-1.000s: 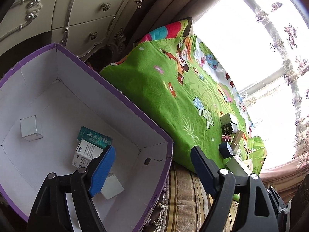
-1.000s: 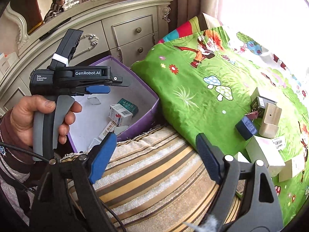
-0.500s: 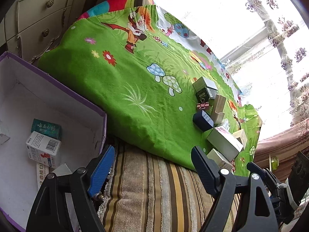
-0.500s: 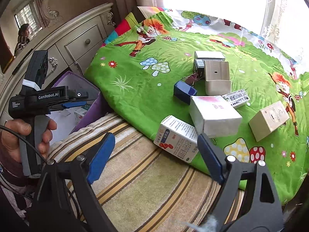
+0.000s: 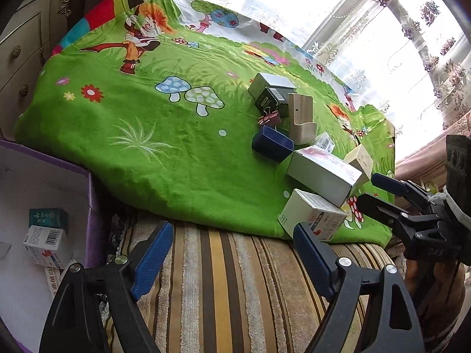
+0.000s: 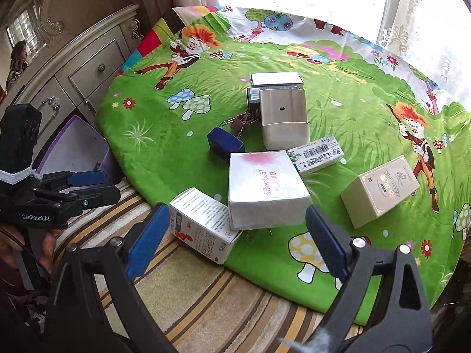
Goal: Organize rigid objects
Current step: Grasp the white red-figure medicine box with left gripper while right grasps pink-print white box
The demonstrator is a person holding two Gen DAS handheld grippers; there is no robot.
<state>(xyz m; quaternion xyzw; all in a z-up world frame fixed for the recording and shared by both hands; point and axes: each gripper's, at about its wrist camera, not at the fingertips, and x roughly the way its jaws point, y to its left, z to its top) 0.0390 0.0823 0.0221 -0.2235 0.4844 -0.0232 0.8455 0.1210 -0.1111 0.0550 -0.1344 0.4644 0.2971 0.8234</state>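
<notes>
A bed or couch covered by a bright green cartoon blanket point(image 6: 176, 153) with mushrooms and children printed on it, seen from two hand-held grippers. The right gripper point(image 6: 235, 239) hovers empty, its blue jaws opening, over a white medicine carton point(image 6: 203, 223) at the blanket's near edge; nothing is between the pads. The left gripper point(image 5: 232, 260) is also empty with jaws opening, above the striped cover point(image 5: 235, 279) beside the blanket.

Sorting looks partly done. A purple-rimmed cardboard box point(image 5: 91, 206) at far left already holds a green carton point(image 5: 48, 217) and a white barcoded carton point(image 5: 47, 245), possibly more. Left on the blanket: a large white box point(image 6: 265, 188), a beige box point(image 6: 379, 194), a dark blue case point(image 6: 225, 144), a beige open holder point(image 6: 284, 117), a slim barcoded box point(image 6: 319, 153), two stacked dark boxes point(image 6: 276, 81) and a binder clip point(image 6: 243, 122). Most items remain unsorted
</notes>
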